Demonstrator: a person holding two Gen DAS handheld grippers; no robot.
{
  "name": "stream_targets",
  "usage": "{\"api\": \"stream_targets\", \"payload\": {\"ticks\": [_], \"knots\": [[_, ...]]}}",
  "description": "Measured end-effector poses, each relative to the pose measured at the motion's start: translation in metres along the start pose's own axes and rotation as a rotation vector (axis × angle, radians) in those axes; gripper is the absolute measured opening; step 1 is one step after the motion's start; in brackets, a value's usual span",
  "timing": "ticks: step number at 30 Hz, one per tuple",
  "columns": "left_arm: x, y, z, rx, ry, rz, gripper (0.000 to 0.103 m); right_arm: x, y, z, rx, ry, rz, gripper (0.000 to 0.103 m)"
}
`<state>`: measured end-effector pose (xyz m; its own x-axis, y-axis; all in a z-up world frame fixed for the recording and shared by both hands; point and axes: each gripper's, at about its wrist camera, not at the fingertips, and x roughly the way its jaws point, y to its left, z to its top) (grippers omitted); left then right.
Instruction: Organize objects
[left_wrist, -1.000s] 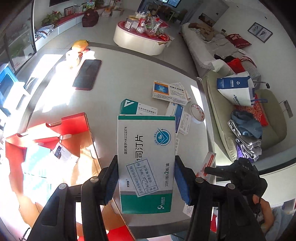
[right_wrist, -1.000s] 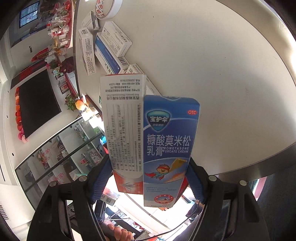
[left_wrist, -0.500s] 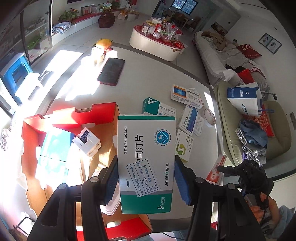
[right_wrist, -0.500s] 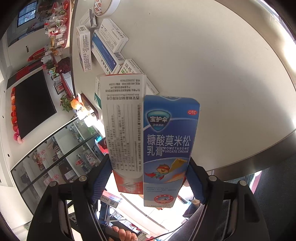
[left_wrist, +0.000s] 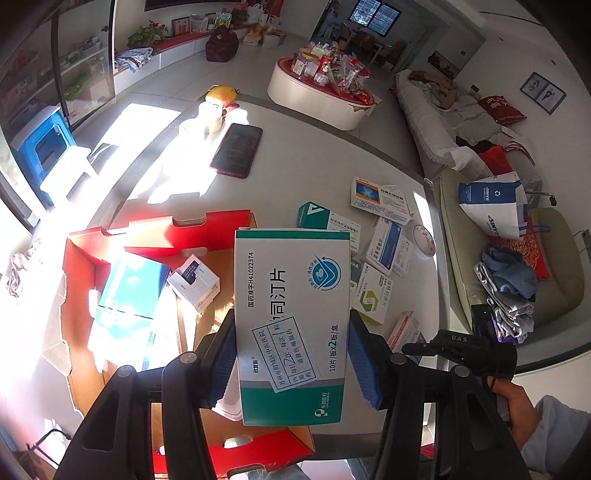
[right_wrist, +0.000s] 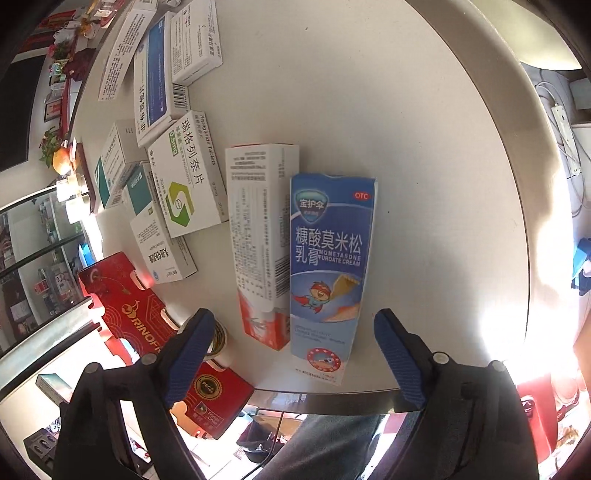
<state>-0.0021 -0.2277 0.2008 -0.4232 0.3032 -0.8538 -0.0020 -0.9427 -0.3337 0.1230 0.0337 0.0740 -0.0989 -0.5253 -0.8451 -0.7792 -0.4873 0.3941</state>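
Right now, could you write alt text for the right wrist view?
The right gripper, its jaws just opened wide, stands over a blue cream box and a white carton lying side by side on the white table. More medicine boxes lie to the left.

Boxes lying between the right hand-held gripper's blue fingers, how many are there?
2. The blue cream box lies on the white table; the white-and-red box lies just left of it. None seems hidden there.

Dark phone (left_wrist: 236, 150), sofa (left_wrist: 476, 236), stool (left_wrist: 48, 142)
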Motion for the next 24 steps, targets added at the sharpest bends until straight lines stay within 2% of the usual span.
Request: {"api": "stream_targets", "payload": {"ticks": [6, 9, 13, 15, 16, 20, 24], "knots": [[-0.001, 0.004, -0.001, -0.016, 0.001, 0.0, 0.06, 0.004, -0.018, -0.006, 0.052, -0.04, -0.104, 0.09], [-0.001, 0.004, -0.002, -0.009, 0.004, 0.002, 0.06, 0.011, -0.025, -0.004, 0.1, -0.03, -0.075, 0.09], [-0.004, 0.005, -0.004, -0.007, 0.009, 0.015, 0.06, 0.023, -0.016, -0.001, 0.078, -0.034, -0.129, 0.089], [-0.006, 0.008, -0.005, -0.008, 0.013, 0.026, 0.06, 0.026, -0.008, -0.001, 0.057, -0.044, -0.125, 0.087], [-0.007, 0.009, -0.006, -0.01, 0.016, 0.031, 0.06, 0.027, -0.003, -0.001, 0.033, -0.043, -0.128, 0.086], [-0.01, 0.016, -0.009, -0.026, 0.02, 0.046, 0.06, 0.025, 0.008, 0.0, 0.007, -0.022, -0.083, 0.06], [-0.011, 0.018, -0.009, -0.035, 0.014, 0.041, 0.06, 0.019, 0.0, -0.002, 0.008, -0.029, -0.097, 0.06]]}}
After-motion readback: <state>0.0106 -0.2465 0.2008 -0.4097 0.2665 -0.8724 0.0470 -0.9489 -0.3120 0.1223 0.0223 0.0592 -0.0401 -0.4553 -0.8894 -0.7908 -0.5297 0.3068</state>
